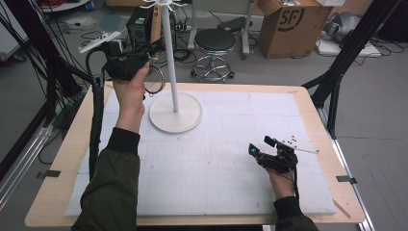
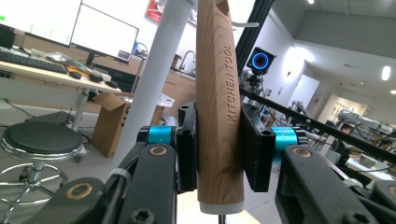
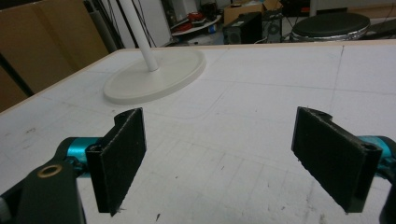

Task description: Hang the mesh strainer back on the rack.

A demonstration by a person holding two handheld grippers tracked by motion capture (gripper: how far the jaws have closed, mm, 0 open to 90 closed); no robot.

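Kitchen tool [image 2: 218, 107] held up beside the white stand, not yet hung.

Nearest on the right, the right gripper [image 1: 269, 150] rests low over the white mat [image 1: 216, 159] with its jaws spread wide and nothing between them; it seems to have no part in this step. Farther off on the left, the left gripper [image 1: 144, 55] is raised and clenched on the tool's wooden handle, both pads pressing its sides, with the handle upright and a round dark loop [image 1: 154, 79] at its lower end. The tool sits just beside the pole of the stand [image 1: 175, 118], which stands on its round base at the far left of the mat. Judging by this, the pick-up is done; what is left is to lift the handle's top hole onto one of the hooks [image 2: 245, 24] near the top and let go.
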